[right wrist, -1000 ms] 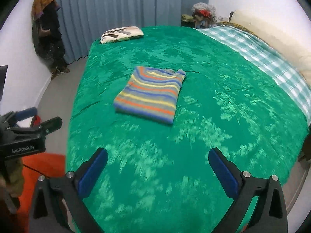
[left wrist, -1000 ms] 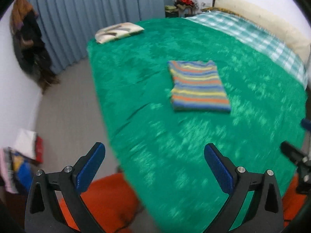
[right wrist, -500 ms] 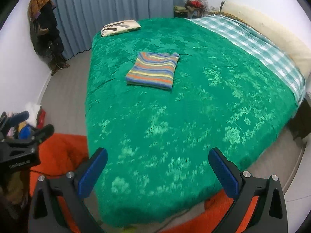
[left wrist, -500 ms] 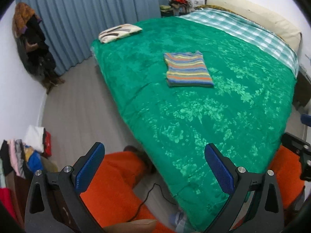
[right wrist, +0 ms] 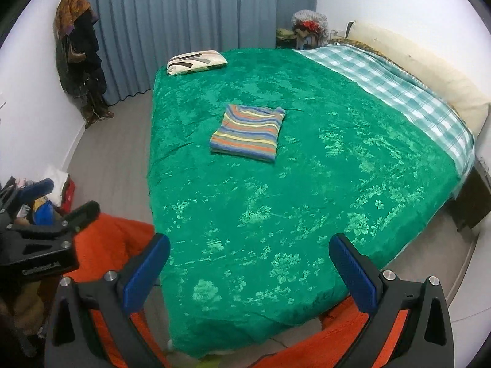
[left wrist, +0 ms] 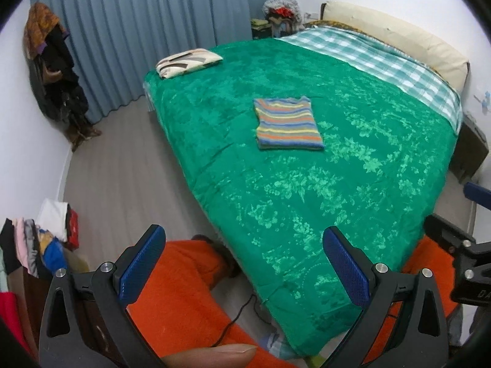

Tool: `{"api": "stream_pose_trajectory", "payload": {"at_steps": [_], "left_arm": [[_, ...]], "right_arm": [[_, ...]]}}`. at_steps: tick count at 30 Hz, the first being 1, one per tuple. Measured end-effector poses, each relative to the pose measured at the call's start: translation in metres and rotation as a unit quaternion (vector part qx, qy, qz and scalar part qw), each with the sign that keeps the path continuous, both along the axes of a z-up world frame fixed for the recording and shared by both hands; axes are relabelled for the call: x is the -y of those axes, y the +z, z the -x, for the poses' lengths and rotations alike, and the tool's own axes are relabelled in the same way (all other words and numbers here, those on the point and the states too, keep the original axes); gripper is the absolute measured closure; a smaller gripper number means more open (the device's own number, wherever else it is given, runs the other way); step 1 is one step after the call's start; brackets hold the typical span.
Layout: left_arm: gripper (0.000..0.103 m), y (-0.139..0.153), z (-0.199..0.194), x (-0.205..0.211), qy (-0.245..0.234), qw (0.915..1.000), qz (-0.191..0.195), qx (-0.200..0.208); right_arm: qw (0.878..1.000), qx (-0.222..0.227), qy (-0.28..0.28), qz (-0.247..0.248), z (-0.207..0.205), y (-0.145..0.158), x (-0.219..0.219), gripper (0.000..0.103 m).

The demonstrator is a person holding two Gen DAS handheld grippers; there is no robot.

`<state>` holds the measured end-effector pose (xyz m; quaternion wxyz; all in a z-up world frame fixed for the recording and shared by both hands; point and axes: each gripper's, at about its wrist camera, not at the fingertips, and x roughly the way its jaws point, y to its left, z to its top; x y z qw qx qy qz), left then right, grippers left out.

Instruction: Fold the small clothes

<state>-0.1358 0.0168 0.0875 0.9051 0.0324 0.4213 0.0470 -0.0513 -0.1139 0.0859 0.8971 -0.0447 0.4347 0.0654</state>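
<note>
A striped top (left wrist: 287,123) (right wrist: 249,132) lies folded into a flat rectangle near the middle of the green bedspread (left wrist: 307,190) (right wrist: 276,199). My left gripper (left wrist: 242,260) is open and empty, held back over the bed's near corner, far from the garment. My right gripper (right wrist: 250,266) is also open and empty, above the foot of the bed. Each gripper shows at the edge of the other's view.
A patterned pillow (left wrist: 187,62) lies on the bed's far left corner, with a checked sheet (right wrist: 399,92) and a cream bolster (right wrist: 429,70) on the right. Stacked clothes (left wrist: 33,245) sit at the left. The person's orange trousers (left wrist: 184,291) are below. Grey floor runs beside the bed.
Both grippers have pulled back and up from the bed, so the folded top looks smaller and farther away. Both stayed open.
</note>
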Motion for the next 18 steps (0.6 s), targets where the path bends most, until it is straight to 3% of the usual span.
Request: {"api": "stream_pose_trajectory", "payload": {"at_steps": [18], "left_arm": [[0.001, 0.0025, 0.0013, -0.0020, 0.009, 1.0000, 0.000, -0.002]], "right_arm": [[1.000, 0.011, -0.003, 0.009, 0.0045, 0.0084, -0.0039, 0.001]]}}
